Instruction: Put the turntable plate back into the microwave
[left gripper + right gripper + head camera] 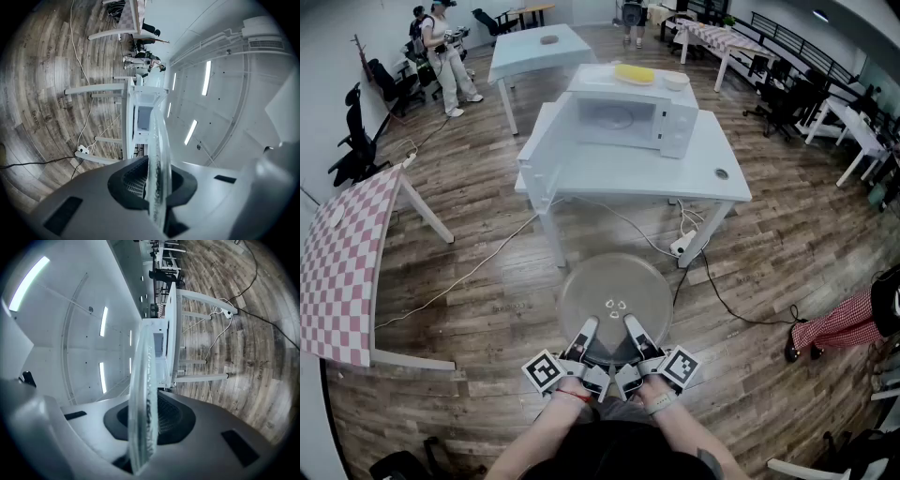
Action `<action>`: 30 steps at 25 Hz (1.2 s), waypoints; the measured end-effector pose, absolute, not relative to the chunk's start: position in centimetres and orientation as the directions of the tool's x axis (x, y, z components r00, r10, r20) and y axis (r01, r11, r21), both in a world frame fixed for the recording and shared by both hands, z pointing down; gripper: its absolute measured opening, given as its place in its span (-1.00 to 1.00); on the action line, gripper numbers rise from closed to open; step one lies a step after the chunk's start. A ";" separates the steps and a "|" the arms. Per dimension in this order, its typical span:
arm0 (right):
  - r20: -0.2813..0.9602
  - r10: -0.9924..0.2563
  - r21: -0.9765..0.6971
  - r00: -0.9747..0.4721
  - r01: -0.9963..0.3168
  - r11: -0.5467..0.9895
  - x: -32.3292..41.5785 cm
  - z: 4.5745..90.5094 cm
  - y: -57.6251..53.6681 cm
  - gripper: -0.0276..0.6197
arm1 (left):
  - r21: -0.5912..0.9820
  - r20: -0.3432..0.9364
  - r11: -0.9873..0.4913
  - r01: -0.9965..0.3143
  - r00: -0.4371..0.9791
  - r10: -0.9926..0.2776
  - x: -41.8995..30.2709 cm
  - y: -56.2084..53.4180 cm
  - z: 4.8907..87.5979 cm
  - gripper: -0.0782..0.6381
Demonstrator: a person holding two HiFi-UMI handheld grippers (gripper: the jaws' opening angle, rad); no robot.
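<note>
I hold the clear glass turntable plate (pixel 615 298) level over the wooden floor, well short of the table. My left gripper (pixel 584 337) and right gripper (pixel 635 336) are side by side, each shut on the plate's near rim. In the left gripper view the plate (pixel 157 159) runs edge-on between the jaws; the right gripper view shows the plate (pixel 143 394) the same way. The white microwave (pixel 623 114) sits on a white table (pixel 703 173) ahead, its door (pixel 540 150) swung open to the left and its cavity showing.
A power strip (pixel 682 246) and cables lie on the floor under the table. A checked table (pixel 342 267) stands at left. A yellow object (pixel 635 73) and a bowl (pixel 676 81) rest on the microwave. People stand far back left (pixel 445 47).
</note>
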State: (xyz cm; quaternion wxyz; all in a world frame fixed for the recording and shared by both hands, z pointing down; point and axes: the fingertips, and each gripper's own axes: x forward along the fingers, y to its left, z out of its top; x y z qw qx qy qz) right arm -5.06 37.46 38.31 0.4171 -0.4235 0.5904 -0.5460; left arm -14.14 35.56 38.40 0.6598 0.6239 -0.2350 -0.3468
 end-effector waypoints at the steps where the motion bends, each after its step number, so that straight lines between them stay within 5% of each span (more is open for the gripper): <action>1: -0.033 -0.956 -0.998 -0.293 -0.043 0.047 -4.9 38.3 37.4 -0.74 | 0.986 -0.125 -0.021 0.165 0.649 -0.751 -14.0 35.5 38.4 -0.69; 30: -0.032 -0.944 -0.999 -0.328 -0.029 0.044 -0.2 40.5 31.6 -0.74 | 0.989 -0.110 -0.020 0.150 0.620 -0.777 -9.5 30.1 40.6 -0.69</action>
